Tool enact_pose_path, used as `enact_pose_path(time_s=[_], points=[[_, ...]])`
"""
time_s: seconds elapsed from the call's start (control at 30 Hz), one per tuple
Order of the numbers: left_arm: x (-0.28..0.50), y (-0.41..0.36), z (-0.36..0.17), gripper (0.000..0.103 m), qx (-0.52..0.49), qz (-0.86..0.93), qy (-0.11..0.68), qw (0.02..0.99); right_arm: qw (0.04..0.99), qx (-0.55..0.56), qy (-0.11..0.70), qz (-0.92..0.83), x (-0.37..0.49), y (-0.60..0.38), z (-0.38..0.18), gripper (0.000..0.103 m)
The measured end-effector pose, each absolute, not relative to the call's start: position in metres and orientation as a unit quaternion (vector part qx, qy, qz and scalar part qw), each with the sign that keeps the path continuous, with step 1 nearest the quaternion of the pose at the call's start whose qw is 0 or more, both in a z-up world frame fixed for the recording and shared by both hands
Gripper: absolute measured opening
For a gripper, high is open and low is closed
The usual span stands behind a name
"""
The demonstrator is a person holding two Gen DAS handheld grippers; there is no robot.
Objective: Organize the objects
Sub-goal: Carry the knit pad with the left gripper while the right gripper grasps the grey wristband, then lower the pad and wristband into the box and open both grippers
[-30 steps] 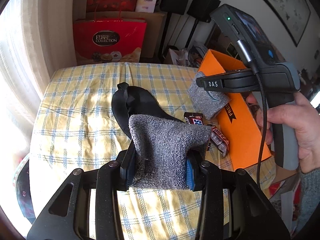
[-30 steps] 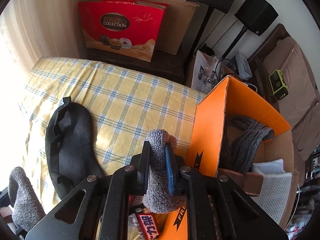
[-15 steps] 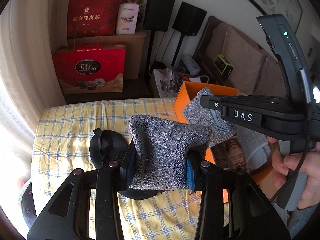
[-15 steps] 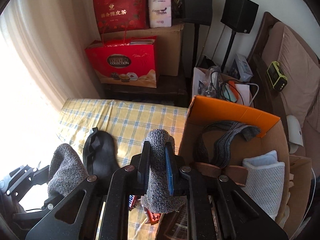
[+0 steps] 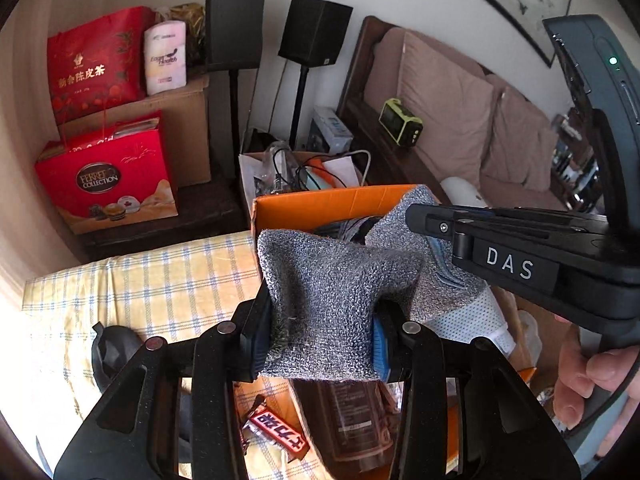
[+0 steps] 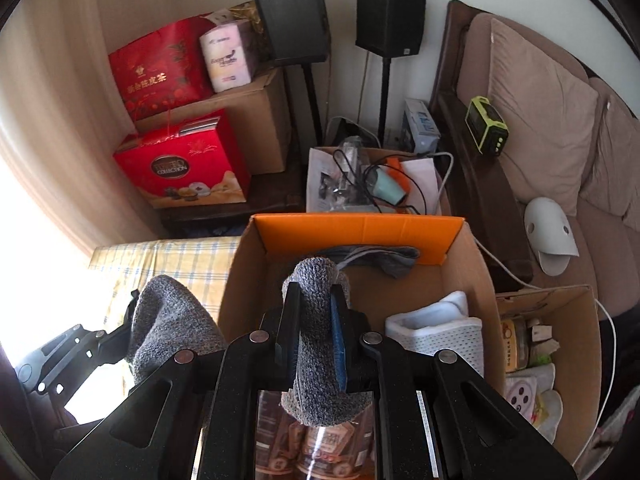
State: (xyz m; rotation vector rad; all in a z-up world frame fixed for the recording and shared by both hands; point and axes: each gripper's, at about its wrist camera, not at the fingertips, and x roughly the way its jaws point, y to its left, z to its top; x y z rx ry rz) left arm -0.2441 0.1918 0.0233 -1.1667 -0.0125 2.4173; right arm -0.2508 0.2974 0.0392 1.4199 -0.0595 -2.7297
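Both grey knit socks held up over the open cardboard box (image 6: 460, 272). Left gripper (image 5: 320, 336) fingers partly apart, pinching the wide left sock (image 5: 332, 296) across its breadth, hovering near the box's left wall over the edge of the checked bench (image 5: 160, 280). Right gripper (image 6: 314, 332) fingers nearly closed on the right sock (image 6: 316, 356), long axis hanging down between them, directly above the box's interior, so the nearer to a drop. Below it, a brown jar (image 6: 320, 444); further in, a white mesh item (image 6: 440, 336) and a dark grey garment (image 6: 376, 256) against the orange flap. Left on the bench: a black insole (image 5: 112, 352) and a candy bar (image 5: 276, 428). Nothing blocking a straight release; the left sock probably needs carrying further over the wall first
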Motion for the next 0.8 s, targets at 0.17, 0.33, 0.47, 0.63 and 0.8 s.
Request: enact_pose_path(time_s=[0.17,0.33,0.47,0.63,0.8], points=[[-0.271,0.220,0.004,0.038,-0.433,0.873,0.009,0.222,0.006,0.464,-0.035,-0.885,-0.269,0.327,0.028,0.013],[-0.295,0.231,-0.015,0.038,-0.436,0.875,0.013,0.211,-0.012,0.467,-0.060,-0.882,-0.291,0.352,0.010,0.013],[-0.309,0.238,-0.029,0.039,-0.443,0.872,0.018,0.210,-0.013,0.471,-0.072,-0.879,-0.305,0.364,-0.004,0.013],[-0.325,0.241,-0.043,0.044,-0.470,0.858,0.010,0.207,-0.031,0.467,-0.055,-0.882,-0.313,0.367,-0.018,0.025],[-0.324,0.230,-0.034,0.072,-0.448,0.870,-0.014,0.206,-0.046,0.450,-0.018,-0.892,-0.307,0.361,-0.013,0.054]])
